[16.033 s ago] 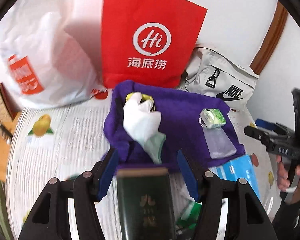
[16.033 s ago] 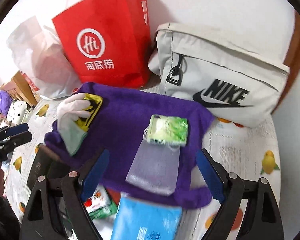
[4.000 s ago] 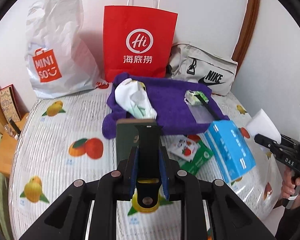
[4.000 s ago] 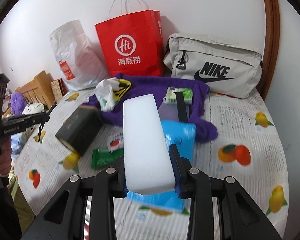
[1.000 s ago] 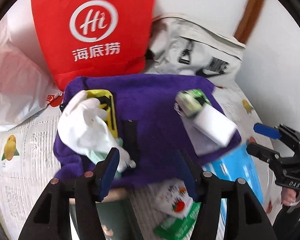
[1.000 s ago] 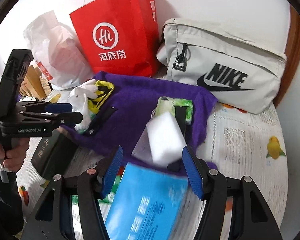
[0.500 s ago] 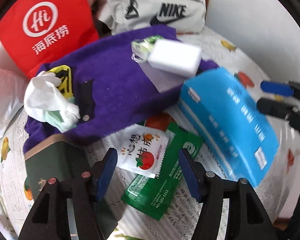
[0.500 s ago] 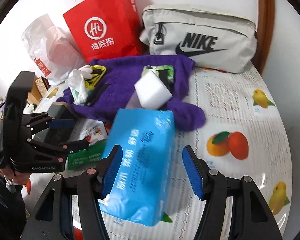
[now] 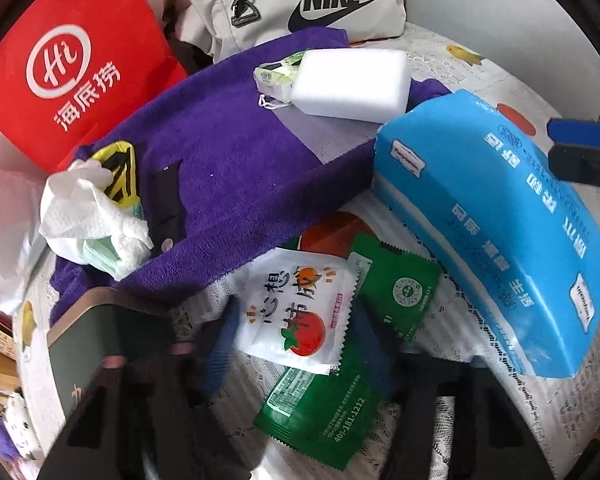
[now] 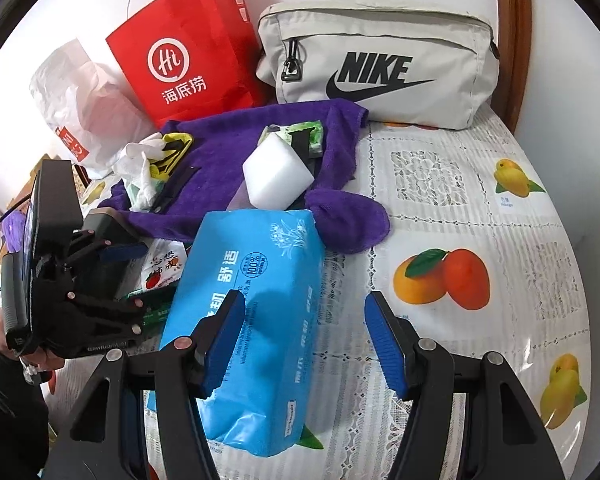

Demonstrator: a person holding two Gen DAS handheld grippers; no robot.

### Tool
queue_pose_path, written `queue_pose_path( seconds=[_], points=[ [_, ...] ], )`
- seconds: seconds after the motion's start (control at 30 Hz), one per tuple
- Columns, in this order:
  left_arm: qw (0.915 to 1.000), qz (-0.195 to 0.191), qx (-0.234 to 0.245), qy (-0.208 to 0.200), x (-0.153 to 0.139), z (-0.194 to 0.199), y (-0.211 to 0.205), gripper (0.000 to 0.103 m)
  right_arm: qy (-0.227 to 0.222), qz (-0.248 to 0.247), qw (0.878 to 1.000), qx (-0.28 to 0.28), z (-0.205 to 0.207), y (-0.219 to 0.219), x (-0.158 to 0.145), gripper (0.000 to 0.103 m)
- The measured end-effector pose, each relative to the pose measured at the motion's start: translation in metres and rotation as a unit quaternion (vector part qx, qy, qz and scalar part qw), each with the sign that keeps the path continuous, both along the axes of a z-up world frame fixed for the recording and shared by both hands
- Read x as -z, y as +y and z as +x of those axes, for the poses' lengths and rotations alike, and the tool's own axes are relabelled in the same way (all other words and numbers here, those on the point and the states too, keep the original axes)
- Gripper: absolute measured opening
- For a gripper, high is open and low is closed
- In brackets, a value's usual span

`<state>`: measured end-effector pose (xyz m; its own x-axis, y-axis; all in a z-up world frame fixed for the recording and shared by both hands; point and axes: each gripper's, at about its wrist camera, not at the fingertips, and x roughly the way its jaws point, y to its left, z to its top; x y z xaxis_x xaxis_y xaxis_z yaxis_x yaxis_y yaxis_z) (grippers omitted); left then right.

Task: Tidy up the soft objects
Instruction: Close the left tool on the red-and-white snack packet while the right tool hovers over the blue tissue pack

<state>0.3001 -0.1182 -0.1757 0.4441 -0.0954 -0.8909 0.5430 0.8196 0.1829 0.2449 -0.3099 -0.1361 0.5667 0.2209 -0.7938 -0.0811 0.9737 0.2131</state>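
Observation:
A purple towel (image 9: pixel 228 168) (image 10: pixel 224 156) lies spread on the table. On it rest a white sponge block (image 9: pixel 350 82) (image 10: pixel 278 178), a green packet (image 10: pixel 300 134), a crumpled white tissue (image 9: pixel 88 212) (image 10: pixel 140 164) and a black strip (image 9: pixel 166 200). A blue tissue pack (image 9: pixel 496 232) (image 10: pixel 252 312) lies in front of the towel. My left gripper (image 9: pixel 296 344) is open and blurred, low over the tomato sachet (image 9: pixel 296 312) and green sachet (image 9: pixel 380 300). My right gripper (image 10: pixel 304 340) is open and empty, its left finger over the blue pack.
A red paper bag (image 10: pixel 188 52), a grey Nike bag (image 10: pixel 376 64) and a white plastic bag (image 10: pixel 76 104) stand along the back wall. A dark green box (image 9: pixel 96 344) lies at the left. The fruit-print tablecloth (image 10: pixel 480 220) shows bare on the right.
Both grippers are open after leaving the sponge and black strip on the towel. Both have drawn back and lower: the left over the sachets, the right to the blue pack.

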Motion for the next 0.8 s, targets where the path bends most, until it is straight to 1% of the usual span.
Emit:
queue_pose_path(
  seconds=[0.03, 0.07, 0.1, 0.13, 0.2, 0.27, 0.4, 0.53, 0.63, 0.8],
  points=[
    [1.0, -0.006, -0.003, 0.007, 0.0, 0.002, 0.001, 0.027, 0.0, 0.001, 1.0, 0.0, 0.0, -0.001, 0.0, 0.062],
    [0.9999, -0.011, -0.006, 0.012, -0.001, 0.003, 0.003, 0.024, 0.0, 0.002, 1.0, 0.0, -0.001, -0.001, 0.0, 0.062],
    [0.9998, -0.012, -0.004, 0.013, -0.001, 0.003, 0.004, 0.016, 0.0, 0.001, 1.0, 0.0, -0.001, -0.001, 0.0, 0.062],
    [0.9999, -0.012, -0.001, 0.012, -0.002, 0.002, 0.004, 0.012, -0.001, 0.001, 1.0, 0.0, -0.002, -0.001, 0.0, 0.062],
    [0.9999, -0.014, 0.002, 0.007, -0.003, -0.001, 0.004, 0.008, -0.002, 0.003, 1.0, -0.001, -0.004, -0.001, -0.002, 0.062],
    [0.9997, -0.021, -0.001, 0.01, -0.005, -0.003, 0.004, 0.007, -0.003, 0.003, 1.0, 0.0, -0.005, -0.001, -0.003, 0.062],
    [0.9975, -0.067, -0.004, 0.025, -0.016, -0.012, 0.012, 0.006, -0.004, 0.005, 1.0, -0.002, -0.011, 0.002, -0.006, 0.062],
    [0.9949, -0.092, -0.006, 0.041, -0.022, -0.025, 0.018, 0.006, -0.008, 0.001, 1.0, -0.013, -0.022, 0.012, -0.01, 0.062],
    [0.9937, -0.103, -0.013, 0.041, -0.024, -0.037, 0.023, 0.006, -0.01, 0.004, 1.0, -0.017, -0.03, 0.017, -0.014, 0.062],
    [0.9907, -0.131, -0.016, 0.033, -0.042, -0.071, 0.04, 0.006, -0.019, 0.004, 0.999, -0.029, -0.047, 0.028, -0.024, 0.062]
  ],
)
